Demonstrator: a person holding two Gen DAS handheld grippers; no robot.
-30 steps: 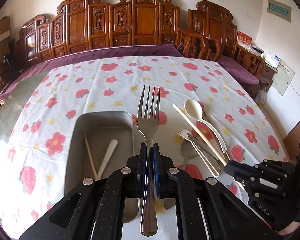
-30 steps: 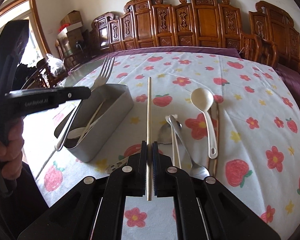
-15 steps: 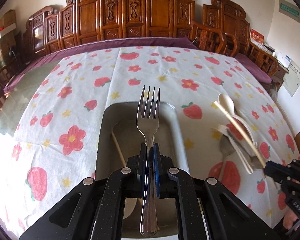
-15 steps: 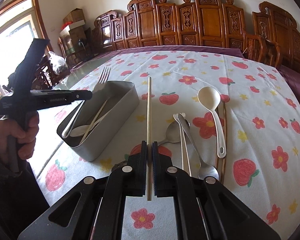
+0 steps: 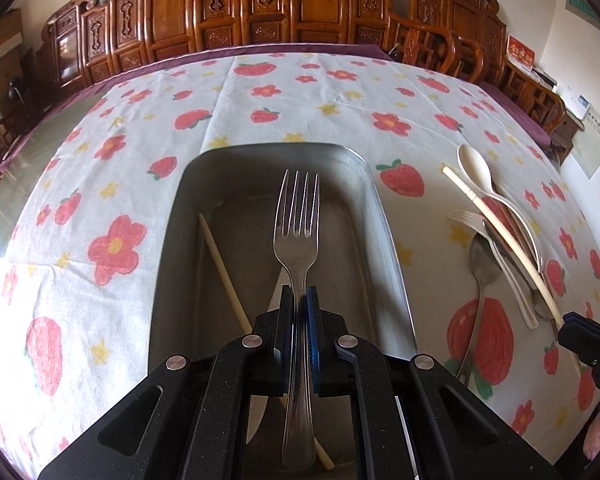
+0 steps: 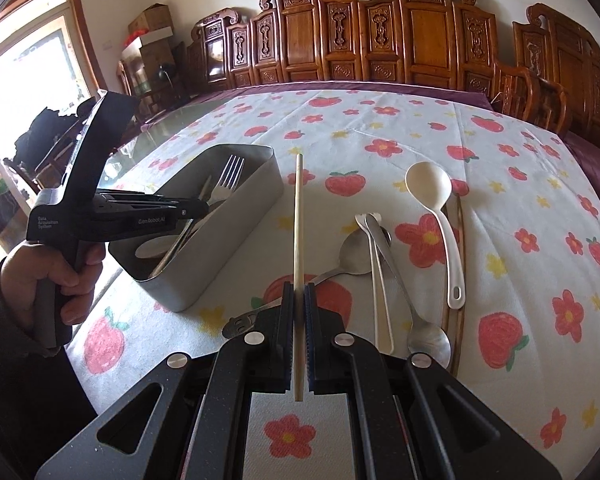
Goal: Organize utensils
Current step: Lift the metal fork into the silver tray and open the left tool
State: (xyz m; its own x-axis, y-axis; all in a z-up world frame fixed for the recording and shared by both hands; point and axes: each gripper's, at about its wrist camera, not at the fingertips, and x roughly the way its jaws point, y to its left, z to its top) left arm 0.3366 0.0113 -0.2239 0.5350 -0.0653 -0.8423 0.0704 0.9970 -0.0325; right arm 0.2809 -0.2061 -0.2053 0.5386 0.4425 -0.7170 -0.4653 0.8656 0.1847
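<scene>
Left gripper clamps fork by its handle, tines toward 12 o'clock over metal tray, poised for deposit; right gripper pinches chopstick, waiting above counter

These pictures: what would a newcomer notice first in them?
First the metal fork, clamped in the left gripper and hanging over the grey metal tray, which already holds a chopstick. Next, the right gripper grips another chopstick above the strawberry tablecloth, with the white spoon and other cutlery to its right.
</scene>
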